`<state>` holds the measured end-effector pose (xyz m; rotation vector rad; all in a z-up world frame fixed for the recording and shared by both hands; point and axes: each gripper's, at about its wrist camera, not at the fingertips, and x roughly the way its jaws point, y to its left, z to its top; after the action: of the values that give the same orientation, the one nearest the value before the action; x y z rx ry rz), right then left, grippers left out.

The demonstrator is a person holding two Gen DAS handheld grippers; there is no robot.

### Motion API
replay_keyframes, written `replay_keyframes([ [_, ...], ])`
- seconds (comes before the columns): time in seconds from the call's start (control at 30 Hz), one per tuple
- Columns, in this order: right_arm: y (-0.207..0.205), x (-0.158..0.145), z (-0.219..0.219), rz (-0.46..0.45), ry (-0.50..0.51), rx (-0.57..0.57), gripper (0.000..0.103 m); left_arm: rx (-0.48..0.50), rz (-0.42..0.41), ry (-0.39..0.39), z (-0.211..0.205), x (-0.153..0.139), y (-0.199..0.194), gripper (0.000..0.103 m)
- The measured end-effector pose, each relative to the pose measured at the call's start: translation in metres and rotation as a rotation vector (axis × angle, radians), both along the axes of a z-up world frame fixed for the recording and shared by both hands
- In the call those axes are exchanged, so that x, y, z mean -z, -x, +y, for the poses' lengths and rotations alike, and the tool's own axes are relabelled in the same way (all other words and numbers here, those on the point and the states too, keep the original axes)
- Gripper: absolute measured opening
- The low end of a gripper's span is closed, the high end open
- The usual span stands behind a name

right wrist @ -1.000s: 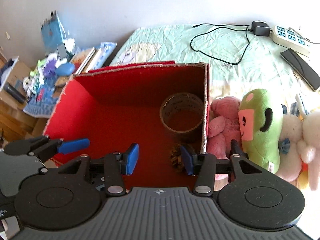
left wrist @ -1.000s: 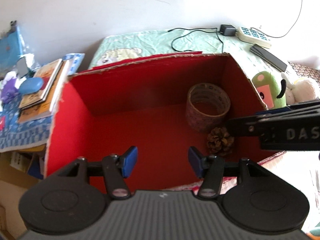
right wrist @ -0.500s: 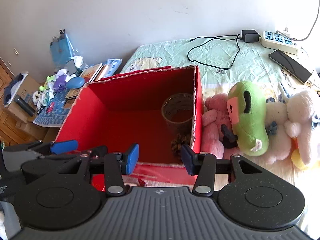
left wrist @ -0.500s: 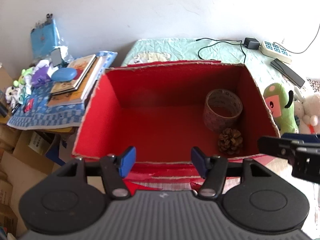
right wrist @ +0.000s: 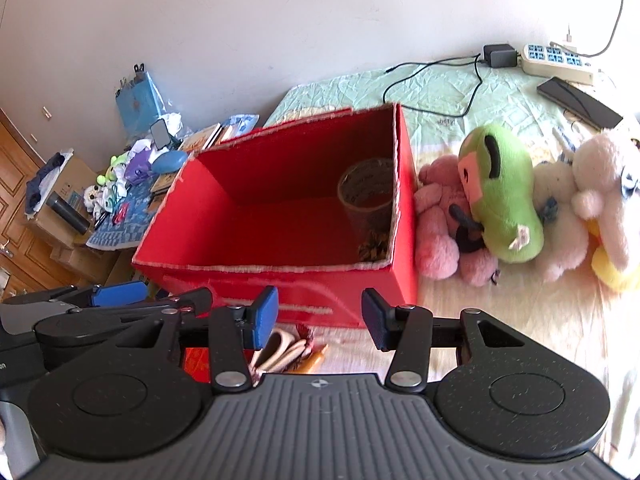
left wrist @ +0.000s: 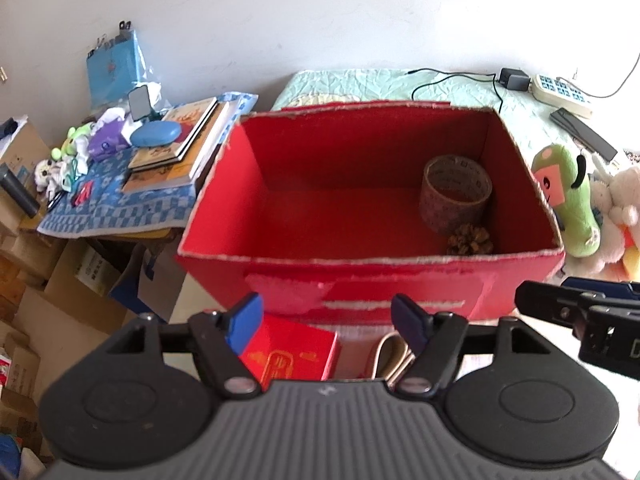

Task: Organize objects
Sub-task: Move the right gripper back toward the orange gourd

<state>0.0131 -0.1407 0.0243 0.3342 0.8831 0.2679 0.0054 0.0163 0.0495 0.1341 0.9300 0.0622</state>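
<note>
Red cardboard box (left wrist: 372, 280) on the bed, holding a tape roll (left wrist: 455, 191) and a pine cone (left wrist: 470, 239) in its far-right corner. Small red packet (left wrist: 292, 354) and pale looped items (right wrist: 282, 351) lie just before its near wall, directly under our left gripper (left wrist: 326, 322) and right gripper (right wrist: 318, 318). Both stand wide open and empty; we judge the left nearer the packet.

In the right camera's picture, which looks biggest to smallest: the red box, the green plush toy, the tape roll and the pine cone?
1. red box
2. green plush toy
3. tape roll, partly hidden behind the box wall
4. pine cone, only partly visible

The order is clear despite differing distances.
</note>
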Motion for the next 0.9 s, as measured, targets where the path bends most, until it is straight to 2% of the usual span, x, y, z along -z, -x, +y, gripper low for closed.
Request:
replay_keyframes([
  [0.6,0.017,0.039,0.007,0.147,-0.087,-0.029,0.048,0.006,0.079,-0.033,0.004,0.032,0.023,0.077],
  [0.73,0.016,0.045,0.009,0.173,-0.106,-0.034,0.042,0.008,0.094,-0.037,0.004,0.037,0.025,0.077],
  [0.9,0.014,0.053,0.007,0.200,-0.144,-0.038,0.041,0.012,0.112,-0.040,0.007,0.044,0.024,0.077],
])
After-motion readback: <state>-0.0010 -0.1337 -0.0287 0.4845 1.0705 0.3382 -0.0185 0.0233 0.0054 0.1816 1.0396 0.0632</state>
